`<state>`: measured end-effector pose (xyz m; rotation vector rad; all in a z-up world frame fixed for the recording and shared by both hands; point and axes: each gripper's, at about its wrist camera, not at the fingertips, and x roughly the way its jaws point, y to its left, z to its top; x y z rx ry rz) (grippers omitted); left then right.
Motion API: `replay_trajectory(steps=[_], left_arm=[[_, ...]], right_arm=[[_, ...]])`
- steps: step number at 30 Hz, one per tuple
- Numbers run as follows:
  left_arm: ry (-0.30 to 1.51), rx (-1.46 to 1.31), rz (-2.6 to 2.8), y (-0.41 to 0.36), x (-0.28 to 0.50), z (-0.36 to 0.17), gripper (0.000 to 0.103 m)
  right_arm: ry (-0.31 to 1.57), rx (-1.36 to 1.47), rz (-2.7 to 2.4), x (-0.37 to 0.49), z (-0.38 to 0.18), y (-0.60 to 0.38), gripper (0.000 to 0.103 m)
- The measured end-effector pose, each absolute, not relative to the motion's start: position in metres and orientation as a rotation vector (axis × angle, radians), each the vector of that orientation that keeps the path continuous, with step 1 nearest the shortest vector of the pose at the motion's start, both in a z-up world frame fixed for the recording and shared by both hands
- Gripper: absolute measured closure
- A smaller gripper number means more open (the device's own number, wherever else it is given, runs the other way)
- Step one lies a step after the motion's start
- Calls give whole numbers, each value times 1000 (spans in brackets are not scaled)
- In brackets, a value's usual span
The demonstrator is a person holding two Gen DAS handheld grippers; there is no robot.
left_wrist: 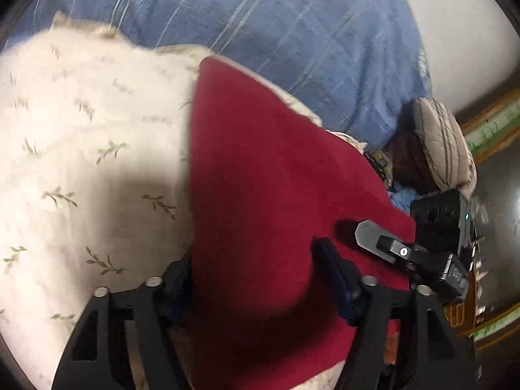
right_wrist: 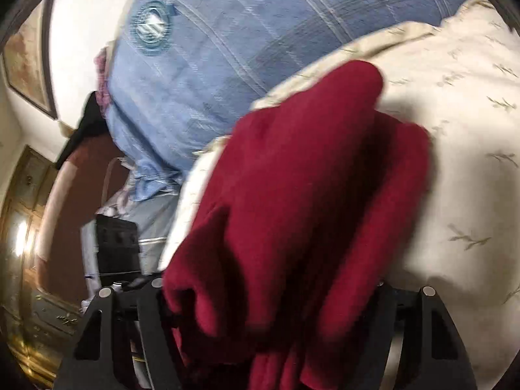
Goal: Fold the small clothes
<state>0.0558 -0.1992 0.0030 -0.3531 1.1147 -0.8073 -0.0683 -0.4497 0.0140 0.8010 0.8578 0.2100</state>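
Note:
A dark red garment [left_wrist: 260, 162] lies spread over a cream leaf-print quilt [left_wrist: 81, 130]. My left gripper [left_wrist: 253, 253] stands low over its near end with jaws wide apart. The cloth fills the gap and hides the left finger, while the blue pad of the right finger [left_wrist: 328, 260] shows. In the right wrist view the same red garment [right_wrist: 308, 162] is bunched in thick folds between the wide-set jaws of my right gripper [right_wrist: 273, 279], whose fingers it covers. In the left wrist view one grey right-gripper fingertip [left_wrist: 367, 232] hovers just above the cloth's right edge.
Blue checked bedding [left_wrist: 276, 32] rises behind the quilt [right_wrist: 455, 162]. A striped cushion [left_wrist: 445, 143] and a black box [left_wrist: 435, 221] sit at the bed's side. Wooden furniture [right_wrist: 19, 227] and a framed picture [right_wrist: 26, 65] stand beyond the bed edge.

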Motion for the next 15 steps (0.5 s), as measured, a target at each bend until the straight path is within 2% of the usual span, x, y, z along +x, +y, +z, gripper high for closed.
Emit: replay_trajectory(steps=[4, 7, 11, 15], left_arm=[[1065, -315, -808, -178, 28, 45, 40], [1045, -245, -761, -154, 2, 61, 40], [1043, -60, -644, -142, -22, 43, 40], [1014, 29, -595, -144, -30, 33, 40]], right_arm=[[860, 783, 313, -78, 38, -421, 33], [907, 762, 342, -91, 36, -401, 31], [1046, 511, 162, -116, 34, -389, 31], [932, 452, 66, -146, 70, -399, 34]])
